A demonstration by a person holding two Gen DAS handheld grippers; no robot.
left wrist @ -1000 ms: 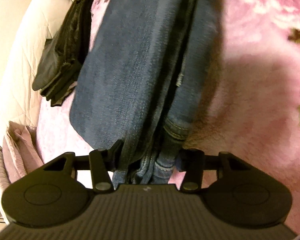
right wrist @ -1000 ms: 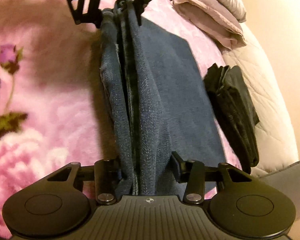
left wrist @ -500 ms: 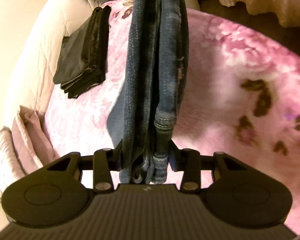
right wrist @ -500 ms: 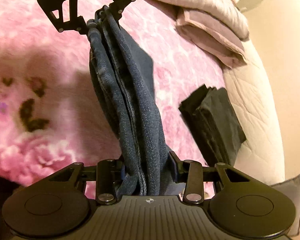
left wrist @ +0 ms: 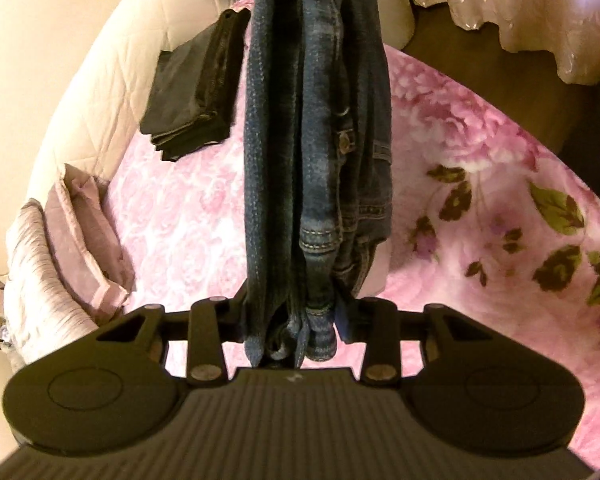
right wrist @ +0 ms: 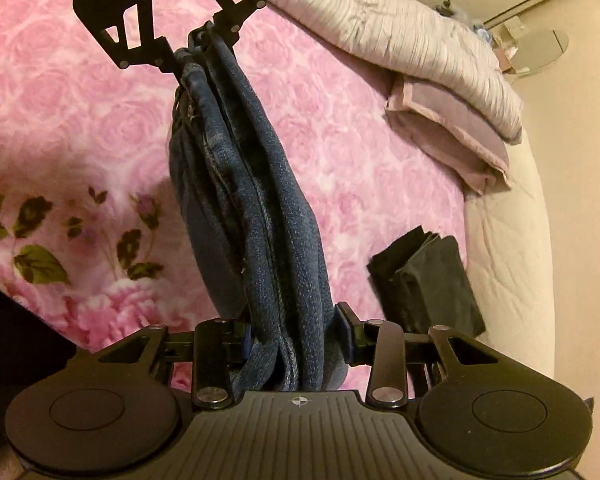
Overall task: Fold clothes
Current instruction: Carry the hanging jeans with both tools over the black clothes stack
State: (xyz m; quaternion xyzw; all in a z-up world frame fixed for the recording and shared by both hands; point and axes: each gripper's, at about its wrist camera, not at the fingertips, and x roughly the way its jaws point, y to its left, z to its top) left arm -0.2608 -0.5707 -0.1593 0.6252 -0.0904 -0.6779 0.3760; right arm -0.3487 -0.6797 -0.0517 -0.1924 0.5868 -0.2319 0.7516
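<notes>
Lengthwise, jeans [left wrist: 316, 140] between both grippers

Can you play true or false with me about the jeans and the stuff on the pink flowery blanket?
1. Both grippers are clamped on the jeans. True: the left gripper and the right gripper each pinch the bunched denim.
2. The jeans lie spread flat on the blanket. False: they hang bunched between the two grippers, above it.
3. A folded black garment sits near the edge of the blanket. True.
4. The black garment is held in the right gripper. False: it lies apart, untouched.
5. The blanket is plain blue. False: it is pink with roses and dark leaves.
</notes>
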